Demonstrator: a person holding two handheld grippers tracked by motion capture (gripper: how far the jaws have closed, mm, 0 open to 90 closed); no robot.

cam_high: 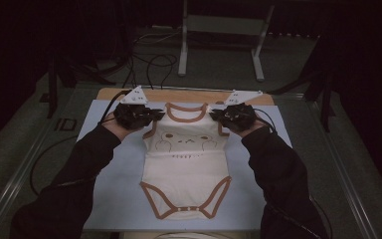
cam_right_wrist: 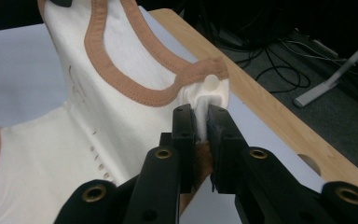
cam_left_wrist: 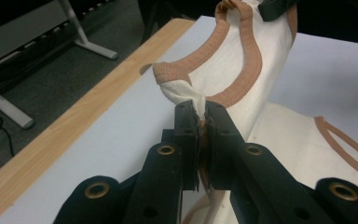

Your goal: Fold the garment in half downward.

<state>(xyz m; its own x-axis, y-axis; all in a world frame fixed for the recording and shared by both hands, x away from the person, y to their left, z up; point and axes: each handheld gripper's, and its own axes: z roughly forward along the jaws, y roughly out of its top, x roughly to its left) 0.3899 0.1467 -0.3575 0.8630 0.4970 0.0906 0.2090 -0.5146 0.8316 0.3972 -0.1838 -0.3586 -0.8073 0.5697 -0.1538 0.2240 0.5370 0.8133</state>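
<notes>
Nearest me in the high view: bodysuit [cam_high: 186,169] lies flat on the pale blue table cover [cam_high: 109,194], snap crotch end toward me, brown-trimmed leg openings spread, faint bear face print on the chest. Its upper part is lifted off the cover, neckline end away from me. My left gripper [cam_high: 155,114] is clamped on the left shoulder of the garment, my right gripper [cam_high: 217,115] on the right shoulder, both at about the same height, grey plates on top, cables trailing off behind. Left gripper view: jaws closed on a pinch of cream fabric right by the brown neck binding [cam_left_wrist: 242,56]; cloth stretches taut away from the jaws toward the other gripper's tip at the top edge. Right gripper view: jaws closed on a fold of cream fabric at the binding end, a small white snap stud [cam_right_wrist: 210,81] sitting just above the pinch. Farther out: bare wooden table edge [cam_high: 189,95], then dark floor with cables and a grey metal stand [cam_high: 219,35].
</notes>
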